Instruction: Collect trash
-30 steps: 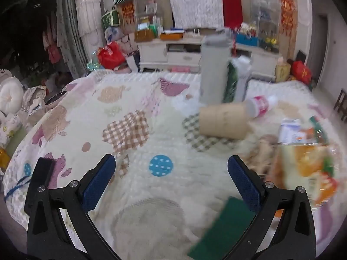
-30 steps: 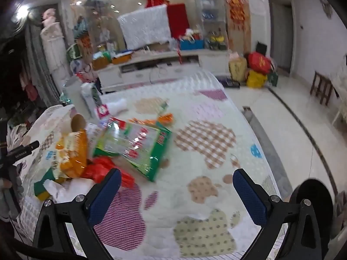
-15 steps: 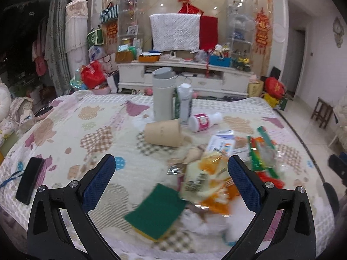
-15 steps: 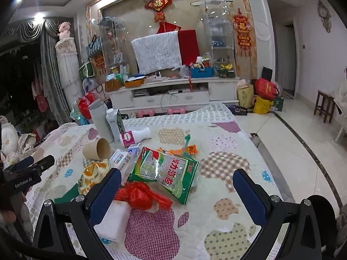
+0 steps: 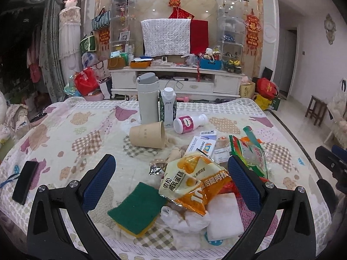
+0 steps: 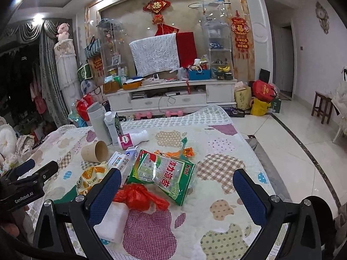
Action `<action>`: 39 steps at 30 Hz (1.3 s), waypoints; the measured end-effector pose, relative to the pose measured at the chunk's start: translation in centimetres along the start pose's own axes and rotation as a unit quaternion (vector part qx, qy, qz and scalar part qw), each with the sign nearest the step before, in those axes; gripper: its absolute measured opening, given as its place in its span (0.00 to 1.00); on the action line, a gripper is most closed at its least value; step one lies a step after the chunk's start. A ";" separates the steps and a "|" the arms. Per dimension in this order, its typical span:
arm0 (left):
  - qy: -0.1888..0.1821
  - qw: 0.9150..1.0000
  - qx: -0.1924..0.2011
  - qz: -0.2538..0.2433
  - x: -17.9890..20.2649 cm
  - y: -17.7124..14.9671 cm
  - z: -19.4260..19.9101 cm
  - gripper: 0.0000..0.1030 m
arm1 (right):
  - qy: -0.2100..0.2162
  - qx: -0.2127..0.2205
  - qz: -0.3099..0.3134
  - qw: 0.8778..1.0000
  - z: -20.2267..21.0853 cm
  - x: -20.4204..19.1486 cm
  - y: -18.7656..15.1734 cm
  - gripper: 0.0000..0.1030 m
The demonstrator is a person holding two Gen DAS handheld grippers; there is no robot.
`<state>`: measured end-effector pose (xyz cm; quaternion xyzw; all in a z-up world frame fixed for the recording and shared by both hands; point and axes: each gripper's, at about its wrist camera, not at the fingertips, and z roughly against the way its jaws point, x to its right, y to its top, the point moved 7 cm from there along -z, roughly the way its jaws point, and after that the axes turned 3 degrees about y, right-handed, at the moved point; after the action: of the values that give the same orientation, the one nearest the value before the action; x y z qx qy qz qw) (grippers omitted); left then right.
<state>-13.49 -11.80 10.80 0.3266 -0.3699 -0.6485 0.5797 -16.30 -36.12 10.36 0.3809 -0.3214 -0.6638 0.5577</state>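
1. My left gripper (image 5: 171, 174) stands wide open above the near edge of the quilted table cover (image 5: 65, 134) and holds nothing.
2. My right gripper (image 6: 176, 187) is wide open too, with nothing between its blue pads (image 6: 104, 194), and it hovers over the right part of the same cover.
3. The trash lies in one loose heap in the middle of the cover, in front of both grippers.
4. An orange snack wrapper (image 5: 195, 184) lies on top of the heap, between my left fingers in the left wrist view.
5. A green sponge (image 5: 137, 207) with a yellow underside lies just to the left of the wrapper, touching it.
6. White crumpled tissue (image 5: 186, 217) and a white folded cloth (image 5: 223, 216) lie at the near side of the heap.
7. A green snack bag (image 6: 164, 173) lies to the right of the orange wrapper, and a red plastic bag (image 6: 138, 196) lies crumpled just in front of it.
8. A brown paper cup (image 5: 148, 134) lies on its side farther back, with its mouth to the right.
9. A white bottle with a pink label (image 5: 188, 122) lies on its side near the cup.
10. A grey flask (image 5: 147, 99) and a white-capped carton (image 5: 168, 108) stand upright behind them, side by side.
11. A black phone (image 5: 25, 182) lies well apart at the left edge of the cover.
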 end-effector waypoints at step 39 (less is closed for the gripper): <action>-0.007 1.000 0.003 0.001 0.9 -0.2 0.1 1.00 | -0.018 0.009 0.012 1.000 0.3 0.1 0.4 1.00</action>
<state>-13.80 -12.70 10.64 0.3235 -0.3763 -0.6492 0.5765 -16.35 -36.27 10.78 0.3700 -0.3423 -0.6607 0.5563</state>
